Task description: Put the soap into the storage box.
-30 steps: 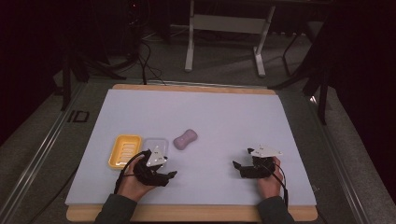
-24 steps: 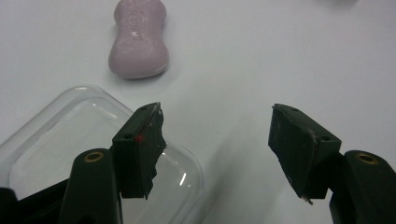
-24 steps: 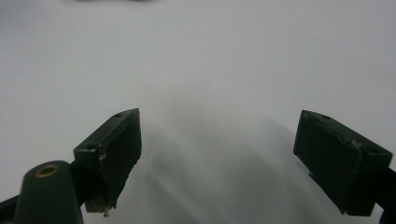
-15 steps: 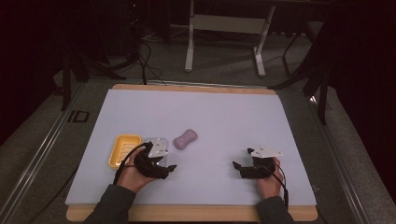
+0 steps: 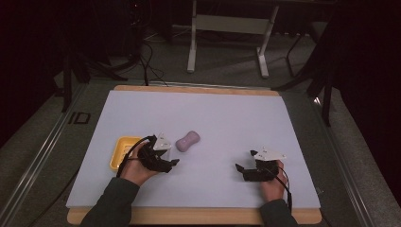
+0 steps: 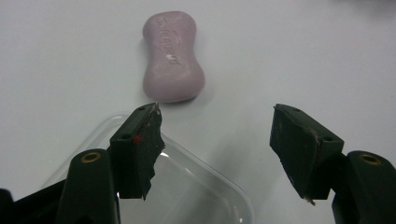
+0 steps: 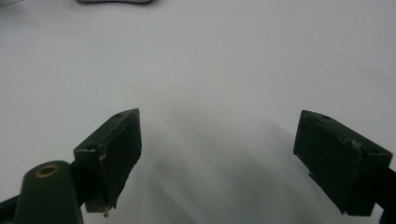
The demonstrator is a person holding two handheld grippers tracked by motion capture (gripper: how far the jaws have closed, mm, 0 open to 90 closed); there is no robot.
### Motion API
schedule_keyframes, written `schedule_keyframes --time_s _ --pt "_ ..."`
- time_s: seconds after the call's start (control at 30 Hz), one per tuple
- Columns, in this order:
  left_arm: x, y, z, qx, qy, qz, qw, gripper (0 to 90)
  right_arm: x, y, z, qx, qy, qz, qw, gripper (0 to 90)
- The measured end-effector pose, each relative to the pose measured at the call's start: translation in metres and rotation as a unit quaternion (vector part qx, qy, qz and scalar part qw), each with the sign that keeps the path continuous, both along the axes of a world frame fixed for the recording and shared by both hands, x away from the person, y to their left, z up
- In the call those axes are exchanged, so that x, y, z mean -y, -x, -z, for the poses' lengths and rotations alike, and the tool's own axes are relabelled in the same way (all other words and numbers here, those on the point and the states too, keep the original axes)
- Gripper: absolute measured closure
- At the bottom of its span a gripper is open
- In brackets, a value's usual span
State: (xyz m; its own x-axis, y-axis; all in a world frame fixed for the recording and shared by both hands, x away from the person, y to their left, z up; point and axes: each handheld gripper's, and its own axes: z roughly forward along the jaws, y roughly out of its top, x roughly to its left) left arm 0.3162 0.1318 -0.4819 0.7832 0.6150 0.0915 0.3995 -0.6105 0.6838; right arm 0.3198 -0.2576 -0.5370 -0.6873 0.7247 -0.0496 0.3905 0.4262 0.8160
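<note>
A pale purple, waisted soap bar [image 5: 187,140] [image 6: 173,58] lies flat on the white mat [image 5: 213,118]. My left gripper [image 5: 169,155] [image 6: 215,112] hovers just short of it, open; its jaws have just been opening and nothing is between them. A clear plastic lid [image 6: 196,186] lies on the mat under its left finger [image 6: 137,149]. A yellow dish [image 5: 122,150] sits left of that hand. My right gripper [image 5: 240,171] [image 7: 219,116] rests low at the front right, open and empty over bare mat, with the soap bar's edge [image 7: 114,1] far ahead of it.
The mat lies on a wooden board [image 5: 194,88] with dark floor around it. Metal stand legs [image 5: 227,38] and cables [image 5: 146,56] are beyond the far edge. A metal rail [image 5: 42,151] runs along the left side.
My left hand has moved away from the front edge and a little right, closer to the soap bar, with its jaws spreading wider. The right hand has stayed still.
</note>
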Motion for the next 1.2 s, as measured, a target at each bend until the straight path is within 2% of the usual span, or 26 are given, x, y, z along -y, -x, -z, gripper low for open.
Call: schedule_keyframes --time_s 0.3,0.57,1.2 --pt "-0.003 -0.008 -0.007 0.003 -0.008 -0.007 0.9999 34.4 0.0 0.0 0.0 0.0 0.0 -0.001 1.0 14.9" --pt "-0.002 -0.014 -0.011 0.001 -0.017 -0.003 0.9999 34.5 0.0 0.001 0.0 0.003 0.0 -0.001 1.0 14.9" --pt "-0.001 -0.027 -0.019 -0.011 -0.014 -0.001 0.9998 34.8 -0.002 0.002 0.0 0.008 0.006 -0.001 1.0 15.0"
